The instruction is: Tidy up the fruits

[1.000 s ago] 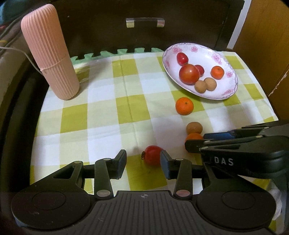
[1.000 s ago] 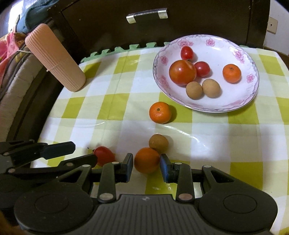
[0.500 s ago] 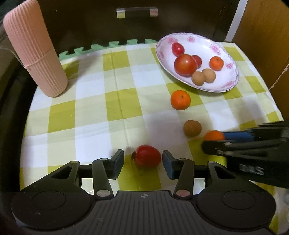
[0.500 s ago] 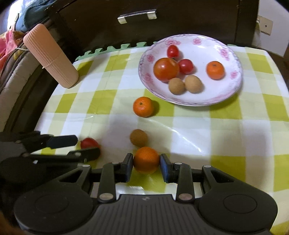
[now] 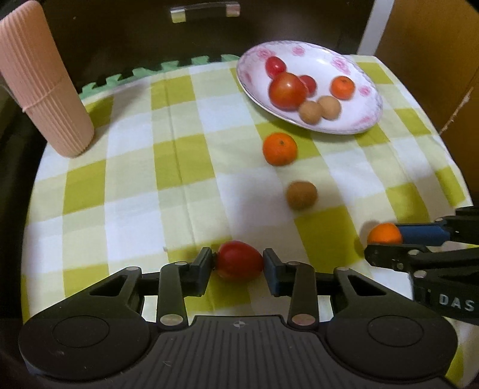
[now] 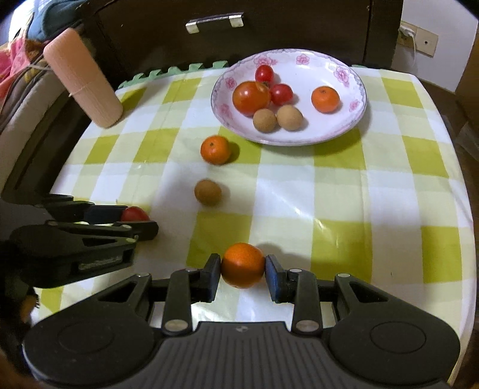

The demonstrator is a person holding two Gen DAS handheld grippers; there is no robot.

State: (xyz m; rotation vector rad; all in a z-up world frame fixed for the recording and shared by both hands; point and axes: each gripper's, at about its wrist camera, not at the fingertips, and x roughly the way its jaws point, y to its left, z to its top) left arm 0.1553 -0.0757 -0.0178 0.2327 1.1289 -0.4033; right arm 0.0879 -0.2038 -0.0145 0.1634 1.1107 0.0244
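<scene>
My left gripper [image 5: 238,263] is shut on a small red tomato [image 5: 239,261], held just above the checked cloth. My right gripper [image 6: 243,267] is shut on an orange tangerine [image 6: 243,264], lifted over the cloth's near edge. From the left wrist view the right gripper [image 5: 386,244] shows at the right with that tangerine [image 5: 384,234]. In the right wrist view the left gripper [image 6: 134,220] and its tomato [image 6: 134,213] sit at the left. A flowered white plate [image 6: 344,131] at the back holds several fruits. A loose tangerine [image 6: 215,149] and a brown longan [image 6: 207,192] lie on the cloth.
A ribbed pink cylinder [image 5: 42,80] stands at the back left of the green-and-white checked cloth [image 5: 179,167]. A dark cabinet with a metal handle [image 6: 214,21] rises behind the table. A wooden panel [image 5: 434,59] flanks the right edge.
The left gripper has shut on the red tomato. Both grippers have pulled back and up with their fruits, and the right one has drifted away to the right.
</scene>
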